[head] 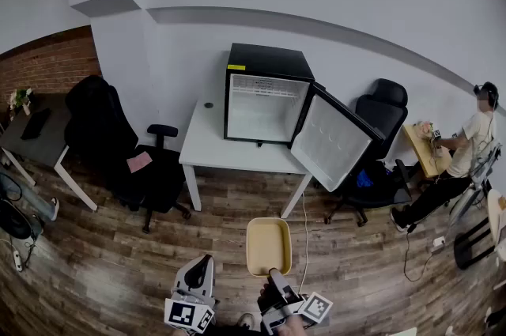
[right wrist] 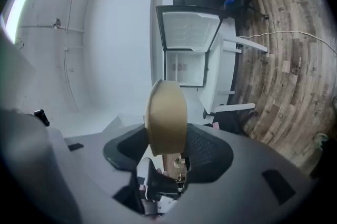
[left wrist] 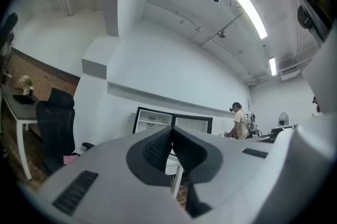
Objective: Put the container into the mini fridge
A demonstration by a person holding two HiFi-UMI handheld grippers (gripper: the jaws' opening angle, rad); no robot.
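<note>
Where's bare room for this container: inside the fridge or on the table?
The fridge interior looks bare below its top wire shelf; its door stands wide open to the right. The table has a bare strip left of the fridge, apart from one small dark object. The left chair and right chair crowd its ends.

container [head: 268,246] rim behind right gripper [head: 273,275]

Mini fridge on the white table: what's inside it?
Its door hangs open. Inside the mini fridge are white walls and one wire shelf near the top; no items show. Nothing covers the interior, though the strip above the shelf is too small to judge.
</note>
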